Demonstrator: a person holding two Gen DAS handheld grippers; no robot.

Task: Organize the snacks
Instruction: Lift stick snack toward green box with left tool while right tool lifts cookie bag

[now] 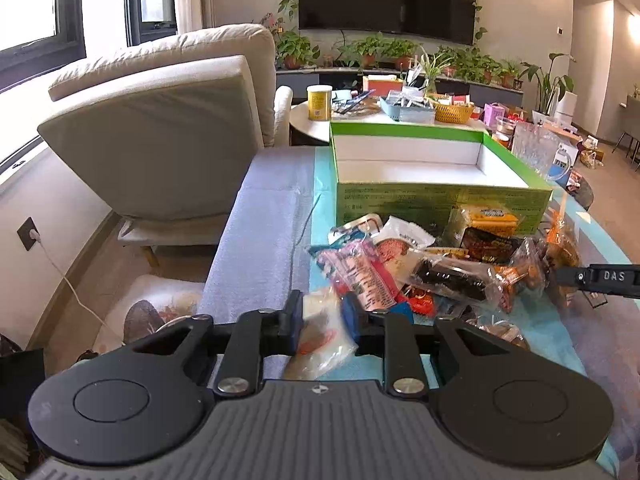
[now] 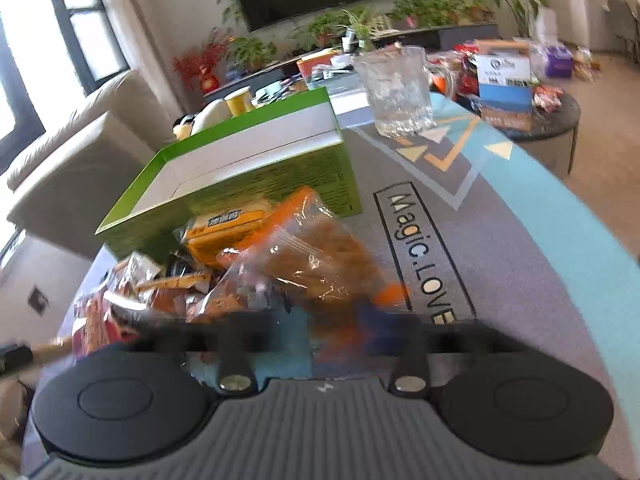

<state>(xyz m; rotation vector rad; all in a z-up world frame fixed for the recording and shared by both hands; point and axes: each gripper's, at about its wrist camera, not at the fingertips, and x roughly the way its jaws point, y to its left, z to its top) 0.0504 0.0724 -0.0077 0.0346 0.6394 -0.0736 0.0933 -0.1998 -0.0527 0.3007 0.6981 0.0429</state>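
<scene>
Now, left gripper (image 1: 322,320) nearly closed, pinching a small clear packet (image 1: 320,340) at the bottom middle, beside the snack pile (image 1: 440,264), likely bound for the empty green box (image 1: 440,196) above. Right gripper (image 2: 332,320) blurry, partly open around an orange bag (image 2: 320,256); hard to tell if gripping.

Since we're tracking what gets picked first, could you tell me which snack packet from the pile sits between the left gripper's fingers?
The small clear packet with white and orange contents sits between the left gripper fingers, nearer the camera than the pile.
</scene>
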